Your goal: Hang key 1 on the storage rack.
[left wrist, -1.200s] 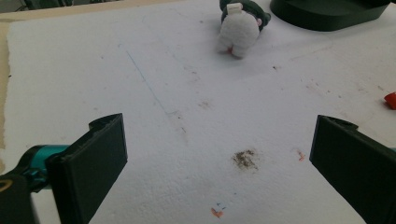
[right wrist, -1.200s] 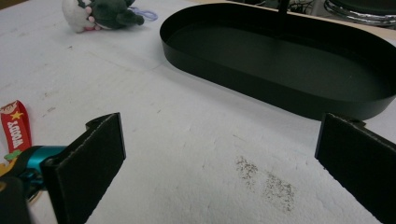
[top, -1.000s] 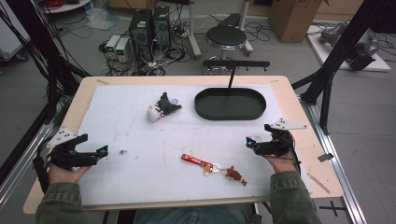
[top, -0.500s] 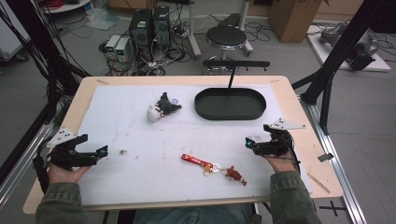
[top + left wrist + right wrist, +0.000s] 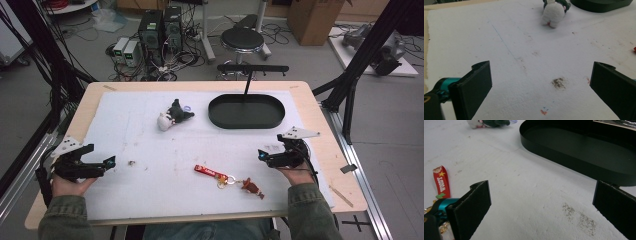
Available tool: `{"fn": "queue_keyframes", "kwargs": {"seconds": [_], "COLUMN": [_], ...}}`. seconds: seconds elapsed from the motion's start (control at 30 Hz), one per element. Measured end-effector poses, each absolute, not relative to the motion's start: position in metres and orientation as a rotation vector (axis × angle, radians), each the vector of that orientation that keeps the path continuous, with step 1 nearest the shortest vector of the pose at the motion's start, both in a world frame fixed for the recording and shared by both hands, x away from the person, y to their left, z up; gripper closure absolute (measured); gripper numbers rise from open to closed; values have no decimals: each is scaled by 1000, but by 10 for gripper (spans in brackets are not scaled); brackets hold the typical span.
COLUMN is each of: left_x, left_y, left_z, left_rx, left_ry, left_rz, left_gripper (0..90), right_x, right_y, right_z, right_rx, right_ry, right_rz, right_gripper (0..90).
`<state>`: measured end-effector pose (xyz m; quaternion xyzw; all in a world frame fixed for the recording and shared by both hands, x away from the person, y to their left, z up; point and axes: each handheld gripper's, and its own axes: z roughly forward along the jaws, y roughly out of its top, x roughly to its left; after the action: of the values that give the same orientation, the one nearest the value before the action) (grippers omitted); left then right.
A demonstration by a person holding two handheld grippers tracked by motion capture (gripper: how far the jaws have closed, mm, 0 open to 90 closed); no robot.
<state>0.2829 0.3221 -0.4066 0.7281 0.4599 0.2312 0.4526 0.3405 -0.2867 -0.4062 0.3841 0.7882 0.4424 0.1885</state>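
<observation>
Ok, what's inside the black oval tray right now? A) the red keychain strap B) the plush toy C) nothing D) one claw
C: the black oval tray shows a bare floor, while the plush toy and the red keychain strap lie on the white mat outside it.

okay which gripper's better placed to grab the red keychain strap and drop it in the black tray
Right. The right gripper, jaws open, sits beside the red keychain strap and near the black tray; the left gripper is across the table.

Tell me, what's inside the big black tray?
Nothing. The black tray looks empty in the high view, and the right gripper view shows its bare dark floor. Its far right end is cut off there, so that bit stays unseen.
</observation>
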Motion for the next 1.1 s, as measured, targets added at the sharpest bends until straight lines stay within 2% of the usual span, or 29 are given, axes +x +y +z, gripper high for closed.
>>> {"fn": "queue_keyframes", "kwargs": {"seconds": [1.1], "left_x": [283], "left_y": [323], "left_z": [-406], "left_rx": [1806], "left_ry": [1138], "left_rz": [574], "left_gripper": [44], "right_x": [356], "right_y": [-212], "right_z": [-376], "right_rx": [909], "right_ry": [2453], "right_rz": [1160], "right_gripper": [8]}}
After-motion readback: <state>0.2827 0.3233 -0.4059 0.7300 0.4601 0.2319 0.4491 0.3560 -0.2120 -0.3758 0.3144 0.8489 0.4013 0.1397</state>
